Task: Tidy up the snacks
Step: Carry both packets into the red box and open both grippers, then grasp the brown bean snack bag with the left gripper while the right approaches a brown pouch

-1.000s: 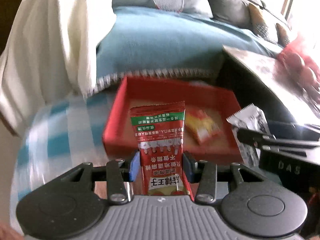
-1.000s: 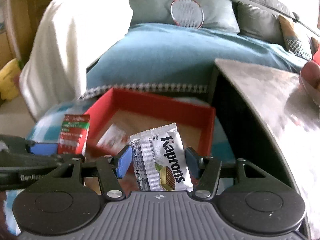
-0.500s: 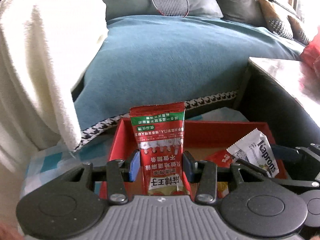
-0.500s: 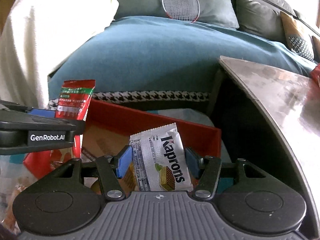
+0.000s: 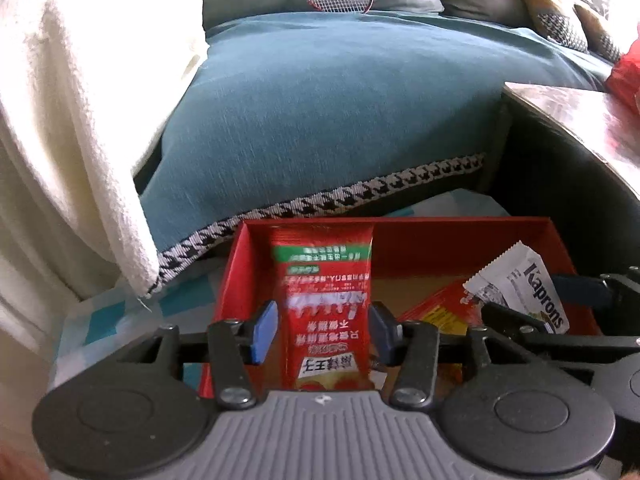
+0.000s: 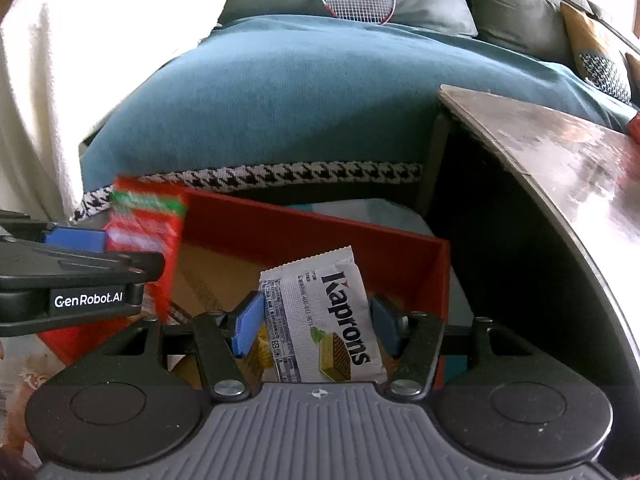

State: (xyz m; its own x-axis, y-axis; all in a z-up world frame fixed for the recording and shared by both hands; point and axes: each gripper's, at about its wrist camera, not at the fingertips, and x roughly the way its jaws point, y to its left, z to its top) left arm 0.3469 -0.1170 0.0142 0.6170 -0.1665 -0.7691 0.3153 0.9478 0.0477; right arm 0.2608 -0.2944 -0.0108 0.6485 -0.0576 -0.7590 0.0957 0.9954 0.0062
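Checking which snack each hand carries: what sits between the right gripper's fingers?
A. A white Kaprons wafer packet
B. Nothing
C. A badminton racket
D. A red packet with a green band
A: in the right wrist view the white Kaprons wafer packet stands between the right gripper pads, above the red box.

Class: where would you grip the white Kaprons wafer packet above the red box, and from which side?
I'd grip the white Kaprons wafer packet across its two long edges, near mid-height, coming from its near end. It stands upright and flat-faced, as the right gripper holds it, pads on both edges.
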